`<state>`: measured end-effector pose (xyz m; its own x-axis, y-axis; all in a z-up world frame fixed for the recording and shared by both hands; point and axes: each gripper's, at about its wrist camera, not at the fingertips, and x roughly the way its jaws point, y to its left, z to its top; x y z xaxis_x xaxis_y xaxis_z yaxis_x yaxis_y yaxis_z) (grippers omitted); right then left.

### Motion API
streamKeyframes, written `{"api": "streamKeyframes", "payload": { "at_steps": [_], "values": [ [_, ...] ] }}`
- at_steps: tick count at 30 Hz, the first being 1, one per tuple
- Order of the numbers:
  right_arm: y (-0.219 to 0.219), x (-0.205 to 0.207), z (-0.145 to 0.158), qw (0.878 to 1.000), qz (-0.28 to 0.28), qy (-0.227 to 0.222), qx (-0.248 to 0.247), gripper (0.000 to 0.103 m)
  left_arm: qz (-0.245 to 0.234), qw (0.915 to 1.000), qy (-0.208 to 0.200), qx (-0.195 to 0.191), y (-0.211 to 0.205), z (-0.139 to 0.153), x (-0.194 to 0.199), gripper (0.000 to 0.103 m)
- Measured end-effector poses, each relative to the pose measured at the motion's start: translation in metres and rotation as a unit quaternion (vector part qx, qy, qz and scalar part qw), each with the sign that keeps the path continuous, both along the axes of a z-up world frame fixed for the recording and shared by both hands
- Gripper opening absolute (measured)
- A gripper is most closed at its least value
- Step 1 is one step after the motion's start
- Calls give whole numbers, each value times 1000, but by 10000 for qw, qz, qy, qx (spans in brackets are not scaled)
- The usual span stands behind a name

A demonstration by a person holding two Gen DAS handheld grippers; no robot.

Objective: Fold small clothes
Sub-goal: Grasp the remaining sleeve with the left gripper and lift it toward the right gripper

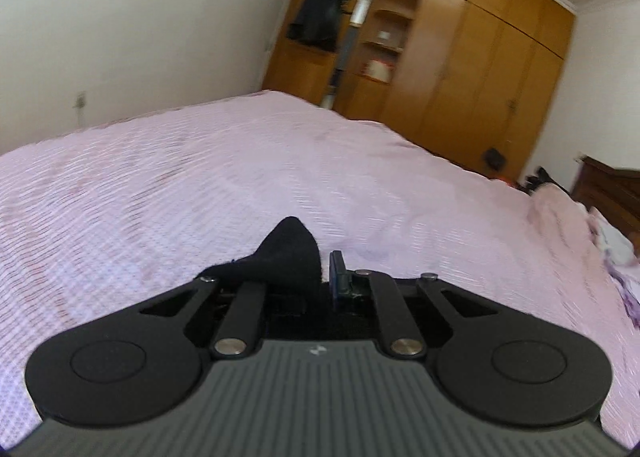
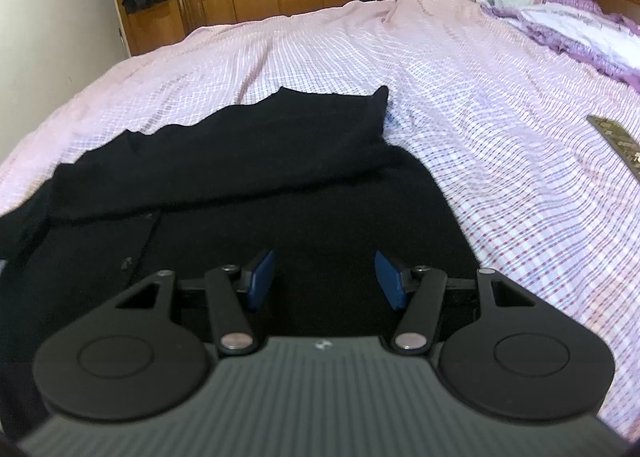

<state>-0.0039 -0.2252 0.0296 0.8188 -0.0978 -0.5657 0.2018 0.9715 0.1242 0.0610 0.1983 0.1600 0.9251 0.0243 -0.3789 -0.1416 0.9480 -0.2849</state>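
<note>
Left gripper (image 1: 320, 277): clamped tight on a pinch of black cloth, which pokes up just ahead of its jaws.
Right gripper (image 2: 324, 277): jaws half apart, holding nothing, hovering over the black garment (image 2: 248, 177).
Garment: directly ahead and under the right gripper, long axis running left to right.
Room: bare pink bedspread (image 2: 500, 145) beyond and rightward; remote (image 2: 620, 141) far right.

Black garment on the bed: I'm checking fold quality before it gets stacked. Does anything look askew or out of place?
Yes. The black garment lies unevenly: its folded-over upper layer has a wavy far edge and one corner peaking upward. The left gripper is shut on a bit of black cloth. A dark flat object, perhaps a remote, lies on the checked bedspread.
</note>
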Motion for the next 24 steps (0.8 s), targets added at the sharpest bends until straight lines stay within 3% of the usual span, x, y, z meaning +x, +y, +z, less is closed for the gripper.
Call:
{"api": "streamKeyframes", "payload": {
  "at_steps": [12, 24],
  "values": [
    [-18, -6, 2, 9998, -2, 193, -18, 58, -889, 9952, 193, 356, -110, 8, 20, 12],
    [-33, -10, -2, 9996, 95, 147, 228, 57, -1487, 9825, 965, 565, -163, -47, 42, 12]
  ]
}}
